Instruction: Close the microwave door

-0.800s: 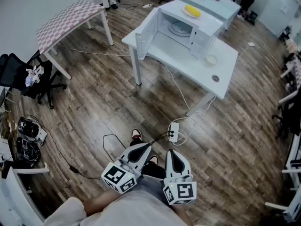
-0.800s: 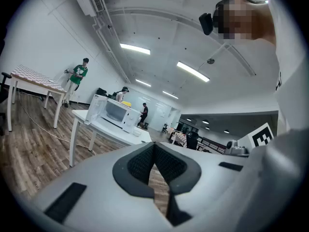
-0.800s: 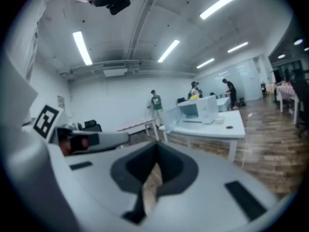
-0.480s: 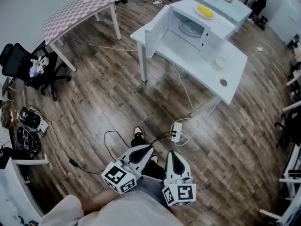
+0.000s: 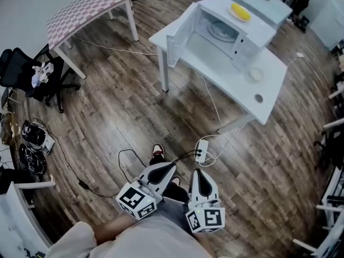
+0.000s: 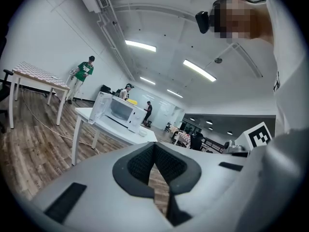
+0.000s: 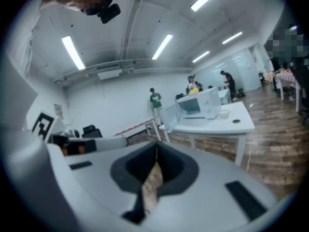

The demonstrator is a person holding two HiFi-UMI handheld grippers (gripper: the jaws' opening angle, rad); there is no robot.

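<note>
The white microwave (image 5: 228, 30) stands on a white table (image 5: 215, 63) at the far side of the room. Its door (image 5: 180, 35) is swung wide open to the left, and the glass turntable shows inside. Both grippers are held low, close to the person's body and far from the microwave. My left gripper (image 5: 171, 167) and right gripper (image 5: 195, 173) point toward the table, both shut with nothing held. The left gripper view shows the microwave (image 6: 121, 111) and its open door (image 6: 99, 108) beyond the left gripper (image 6: 154, 148). In the right gripper view the microwave (image 7: 199, 104) is beyond the right gripper (image 7: 157, 152).
A yellow item (image 5: 240, 12) lies on top of the microwave. A small bowl (image 5: 256, 74) and a dark disc (image 5: 259, 98) sit on the table. A power strip (image 5: 200, 150) and cables lie on the wood floor. At left are a checkered table (image 5: 86, 9) and a black chair (image 5: 21, 71).
The head view has shifted a little, so the table and microwave sit slightly further right. Both grippers stay shut in the same place near the body.
</note>
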